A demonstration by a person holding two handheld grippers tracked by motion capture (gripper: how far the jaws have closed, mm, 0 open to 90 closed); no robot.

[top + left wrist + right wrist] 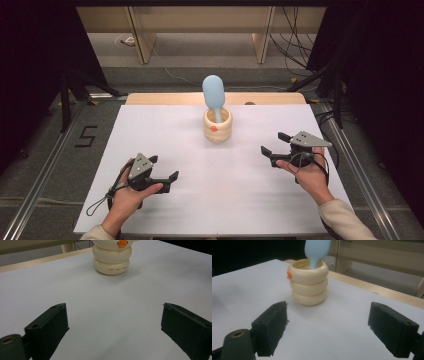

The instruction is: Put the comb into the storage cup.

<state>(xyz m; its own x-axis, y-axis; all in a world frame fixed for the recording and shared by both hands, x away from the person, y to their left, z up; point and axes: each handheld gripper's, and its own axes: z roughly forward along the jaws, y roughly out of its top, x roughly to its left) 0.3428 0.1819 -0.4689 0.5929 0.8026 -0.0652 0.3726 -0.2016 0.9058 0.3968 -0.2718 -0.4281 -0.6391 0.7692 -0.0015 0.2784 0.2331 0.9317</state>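
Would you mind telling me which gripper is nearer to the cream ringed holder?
Right, by a small margin. The right gripper sits to the right of the cream ringed holder, slightly nearer the person; the left gripper is farther back toward the person, on its left.

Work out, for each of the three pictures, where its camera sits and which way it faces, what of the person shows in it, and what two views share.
High view: above the person's side, facing forward and down on the white table; both forearms, left gripper and right gripper show.
Left gripper view: low on the left gripper, facing the cream ringed holder; its black jaws stand apart.
Right gripper view: low on the right gripper, facing the holder and the blue brush in it; jaws apart.
Shared: all show the holder's orange mark.
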